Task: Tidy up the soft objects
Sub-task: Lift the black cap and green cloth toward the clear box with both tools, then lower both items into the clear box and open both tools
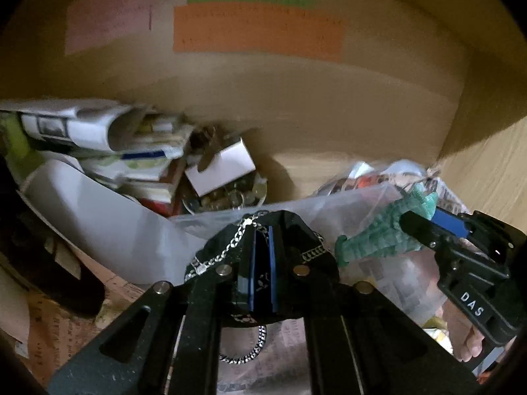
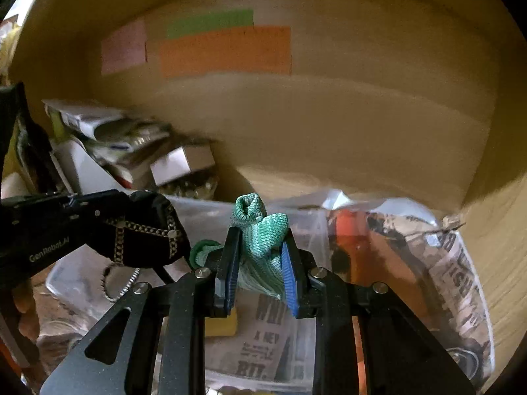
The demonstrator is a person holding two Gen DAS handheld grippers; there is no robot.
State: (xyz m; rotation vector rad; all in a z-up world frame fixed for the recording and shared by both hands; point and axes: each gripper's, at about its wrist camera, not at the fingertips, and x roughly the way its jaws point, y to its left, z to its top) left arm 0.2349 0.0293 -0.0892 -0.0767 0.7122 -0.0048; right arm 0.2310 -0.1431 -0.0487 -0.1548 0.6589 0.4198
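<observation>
My left gripper [image 1: 262,230] is shut on a black cloth pouch with silver chains [image 1: 227,250], held above a clear plastic bin [image 1: 329,204]. It shows at the left of the right wrist view [image 2: 145,230]. My right gripper [image 2: 260,240] is shut on a green knitted sock [image 2: 260,227], which sticks up between the fingers. In the left wrist view the sock [image 1: 378,233] hangs from the right gripper [image 1: 418,220], close to the right of the pouch.
A cardboard wall [image 1: 296,98] with pink, green and orange labels [image 1: 257,29] stands behind. Papers, small boxes [image 1: 220,164] and a bowl of coins [image 1: 230,197] pile at the left. Newspaper [image 2: 461,279] lines the clear bin [image 2: 313,210].
</observation>
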